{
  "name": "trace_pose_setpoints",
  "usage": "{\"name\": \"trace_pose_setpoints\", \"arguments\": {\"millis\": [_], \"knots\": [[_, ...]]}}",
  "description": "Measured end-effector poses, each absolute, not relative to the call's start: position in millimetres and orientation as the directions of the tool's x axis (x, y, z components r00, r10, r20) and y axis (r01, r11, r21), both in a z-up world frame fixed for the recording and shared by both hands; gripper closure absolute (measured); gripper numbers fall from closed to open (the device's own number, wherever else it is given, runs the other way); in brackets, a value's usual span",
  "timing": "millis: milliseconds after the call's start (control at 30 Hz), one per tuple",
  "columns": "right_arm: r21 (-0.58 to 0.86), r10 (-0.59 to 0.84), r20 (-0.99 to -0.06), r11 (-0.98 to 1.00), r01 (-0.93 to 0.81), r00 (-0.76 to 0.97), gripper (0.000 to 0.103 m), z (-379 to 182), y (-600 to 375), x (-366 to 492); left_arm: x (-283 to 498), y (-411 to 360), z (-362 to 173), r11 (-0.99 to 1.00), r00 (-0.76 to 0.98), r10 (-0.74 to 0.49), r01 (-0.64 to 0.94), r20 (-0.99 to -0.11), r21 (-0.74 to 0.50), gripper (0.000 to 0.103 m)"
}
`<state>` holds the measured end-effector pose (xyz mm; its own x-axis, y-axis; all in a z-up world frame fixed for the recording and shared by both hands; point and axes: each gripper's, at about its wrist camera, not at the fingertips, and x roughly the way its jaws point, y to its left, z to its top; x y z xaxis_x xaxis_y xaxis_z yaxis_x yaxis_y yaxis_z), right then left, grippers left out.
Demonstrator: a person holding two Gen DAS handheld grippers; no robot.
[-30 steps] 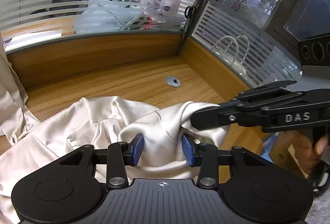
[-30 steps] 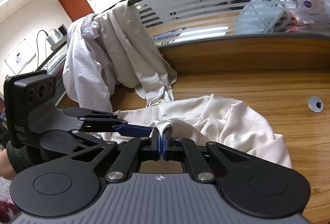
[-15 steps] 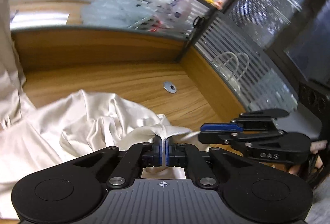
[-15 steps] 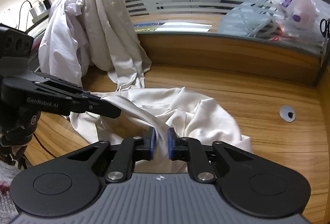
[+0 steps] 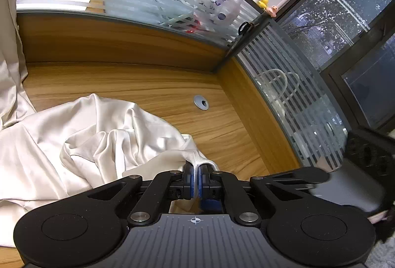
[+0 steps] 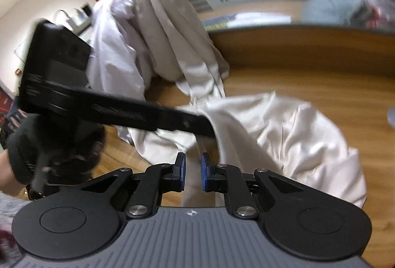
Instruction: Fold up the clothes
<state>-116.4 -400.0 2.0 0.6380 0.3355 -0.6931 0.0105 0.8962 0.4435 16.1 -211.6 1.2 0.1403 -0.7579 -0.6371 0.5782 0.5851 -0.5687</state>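
Observation:
A cream satin garment [image 5: 98, 144] lies crumpled on the wooden desk [image 5: 148, 85]. My left gripper [image 5: 196, 169] is shut on a fold at the garment's right edge, and white cloth is pinched between the blue pads. In the right wrist view the left gripper [image 6: 207, 128] reaches in from the left and meets the garment [image 6: 284, 132] at its near left edge. My right gripper [image 6: 193, 164] stands slightly open, its pads apart and pressing on nothing. The garment lies just beyond it and to its right. This view is blurred.
More pale clothes [image 6: 153, 33] hang over the frosted glass partition [image 5: 284, 65] at the desk's left. A grey cable grommet [image 5: 201, 103] sits in the desk behind the garment. A dark-gloved hand [image 6: 49, 144] holds the left gripper. A window is at the far right.
The left gripper closed on a fold of the garment and rolled a little. The right gripper let go of the cloth it was pinching, and its pads now stand apart.

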Motion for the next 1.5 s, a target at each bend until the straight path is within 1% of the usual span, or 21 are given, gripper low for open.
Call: {"name": "trace_pose_setpoints", "arguments": {"millis": [133,267,333,433,633,767,800,833,900,933,1000,1067,1233,1367,1400,1433,1500], "knots": [[0.337,0.209,-0.761,0.936,0.099,0.615,0.088,-15.0,-403.1,-111.8,16.8,-210.3,0.4,0.586,0.139,-0.758,0.575,-0.638,-0.571,0.098],[0.234,0.129,-0.798,0.967,0.104,0.589,0.088,-27.5,-401.9,-109.1,17.2,-210.1,-3.1,0.586,0.13,-0.759,0.563,-0.638,-0.583,0.098],[0.214,0.129,-0.804,0.974,0.08,0.58,0.088,-30.4,-397.9,-107.6,18.0,-210.1,-4.3,0.587,0.127,-0.76,0.556,-0.638,-0.589,0.098],[0.246,0.186,-0.79,0.969,0.023,0.584,0.088,-27.8,-390.0,-104.7,18.0,-211.1,-4.3,0.587,0.127,-0.76,0.553,-0.637,-0.59,0.098],[0.266,0.211,-0.787,0.964,0.009,0.58,0.088,-32.7,-381.9,-91.8,17.9,-213.4,-3.3,0.583,0.122,-0.763,0.553,-0.635,-0.595,0.098],[0.197,0.134,-0.808,0.979,0.05,0.574,0.087,-47.7,-383.2,-82.4,18.9,-212.4,-4.4,0.586,0.121,-0.762,0.545,-0.636,-0.599,0.098],[0.182,0.118,-0.814,0.982,0.057,0.569,0.083,-52.3,-384.0,-80.2,19.2,-212.2,-5.3,0.589,0.121,-0.76,0.542,-0.638,-0.599,0.098],[0.169,0.104,-0.819,0.984,0.064,0.564,0.074,-55.9,-384.2,-78.8,19.4,-212.1,-6.4,0.592,0.121,-0.758,0.539,-0.641,-0.599,0.098],[0.153,0.091,-0.823,0.986,0.064,0.561,0.067,-61.2,-382.8,-76.9,19.8,-212.2,-9.1,0.598,0.119,-0.755,0.53,-0.645,-0.602,0.098],[0.15,0.09,-0.825,0.987,0.064,0.558,0.066,-63.6,-382.2,-75.7,19.9,-212.4,-10.6,0.599,0.117,-0.754,0.525,-0.646,-0.604,0.098],[0.149,0.089,-0.829,0.987,0.064,0.552,0.06,-68.3,-381.0,-73.0,20.0,-213.0,-13.5,0.602,0.113,-0.752,0.518,-0.649,-0.607,0.098],[0.141,0.082,-0.832,0.988,0.067,0.548,0.058,-73.5,-379.5,-70.3,20.2,-213.8,-16.3,0.606,0.109,-0.749,0.513,-0.654,-0.608,0.098],[0.141,0.08,-0.838,0.987,0.072,0.54,0.049,-85.4,-376.2,-61.4,21.9,-212.8,-25.0,0.629,0.117,-0.734,0.49,-0.669,-0.604,0.098],[0.138,0.085,-0.851,0.988,0.064,0.518,0.046,-95.0,-371.3,-56.8,27.4,-209.3,-37.1,0.685,0.157,-0.683,0.479,-0.714,-0.549,0.097],[0.142,0.09,-0.853,0.988,0.062,0.514,0.044,-96.9,-370.6,-56.5,29.3,-207.8,-40.5,0.7,0.171,-0.667,0.478,-0.725,-0.531,0.097],[0.147,0.097,-0.855,0.987,0.059,0.51,0.036,-98.6,-370.2,-56.3,31.5,-206.0,-44.3,0.714,0.182,-0.652,0.474,-0.736,-0.515,0.097],[0.157,0.109,-0.854,0.986,0.052,0.509,0.034,-101.4,-368.6,-57.5,36.7,-202.1,-52.3,0.741,0.197,-0.622,0.46,-0.758,-0.488,0.097]]}}
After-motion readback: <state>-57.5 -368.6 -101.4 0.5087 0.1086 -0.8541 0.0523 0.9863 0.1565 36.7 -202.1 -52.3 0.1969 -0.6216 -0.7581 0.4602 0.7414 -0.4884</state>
